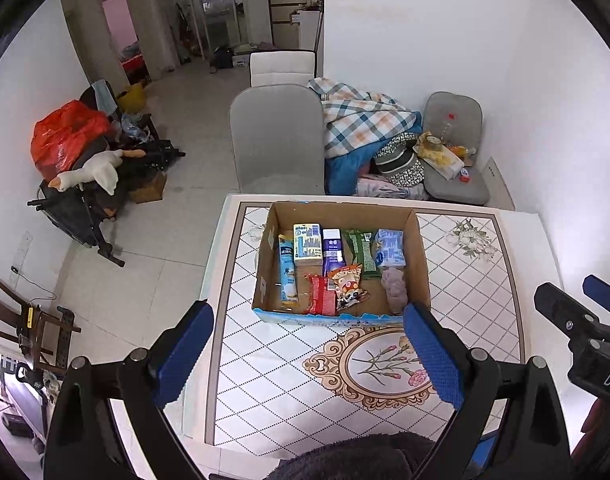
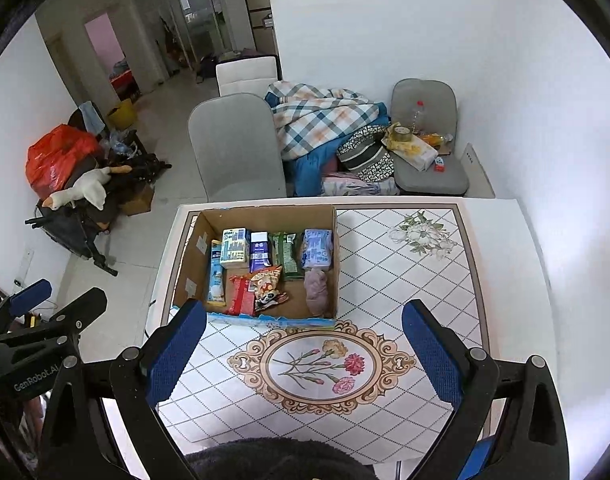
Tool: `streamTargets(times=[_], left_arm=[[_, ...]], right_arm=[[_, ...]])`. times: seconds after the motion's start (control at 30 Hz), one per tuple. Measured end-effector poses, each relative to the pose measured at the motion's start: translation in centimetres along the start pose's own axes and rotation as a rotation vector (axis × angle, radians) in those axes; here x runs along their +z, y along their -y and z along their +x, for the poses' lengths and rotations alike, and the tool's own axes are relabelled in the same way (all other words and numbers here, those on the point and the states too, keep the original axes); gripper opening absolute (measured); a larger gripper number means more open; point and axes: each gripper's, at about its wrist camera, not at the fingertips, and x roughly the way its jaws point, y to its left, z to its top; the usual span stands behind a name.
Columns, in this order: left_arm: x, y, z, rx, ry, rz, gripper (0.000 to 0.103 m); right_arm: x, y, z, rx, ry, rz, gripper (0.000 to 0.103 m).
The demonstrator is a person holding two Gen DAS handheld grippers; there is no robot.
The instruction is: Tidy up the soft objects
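Note:
An open cardboard box [image 1: 421, 264] [image 2: 191, 256] stands on the patterned table [image 1: 465, 280] [image 2: 405, 280]. It holds several soft packs laid side by side: a long blue pack [image 1: 287, 272], a yellow-blue tissue pack [image 1: 307, 240], a purple pack [image 1: 333, 250], a green pack [image 1: 361, 252], a blue pack [image 1: 391, 248], red snack bags [image 1: 337, 290] and a mauve cloth [image 1: 395, 290] [image 2: 317, 292]. My left gripper [image 1: 309, 344] is open and empty, held above the table just in front of the box. My right gripper [image 2: 305, 344] is open and empty, right of the left one.
A grey chair [image 1: 277, 136] stands behind the table. A plaid quilt [image 1: 361, 116] and bags are piled beside a second grey chair [image 1: 453, 148]. On the floor at left stand a cluttered stroller with a goose toy [image 1: 93, 172] and a red bag [image 1: 65, 132].

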Motion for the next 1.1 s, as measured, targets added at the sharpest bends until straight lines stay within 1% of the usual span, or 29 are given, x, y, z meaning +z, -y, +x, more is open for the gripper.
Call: streamTargets(times=[0.43, 0.67, 1.1], left_arm=[[-0.30, 0.04, -0.60, 0.003, 0.019, -0.003, 0.097], [-0.42, 0.24, -0.78, 0.003, 0.007, -0.005, 0.097], [-0.64, 0.40, -0.89, -0.001, 0.010, -0.008, 0.097]], right_arm=[[0.07, -0.22, -0.33, -0.005, 0.005, -0.005, 0.100], [0.05, -0.18, -0.23, -0.007, -0.004, 0.000, 0.100], [-0.44, 0.37, -0.20, -0.024, -0.002, 0.000, 0.100]])
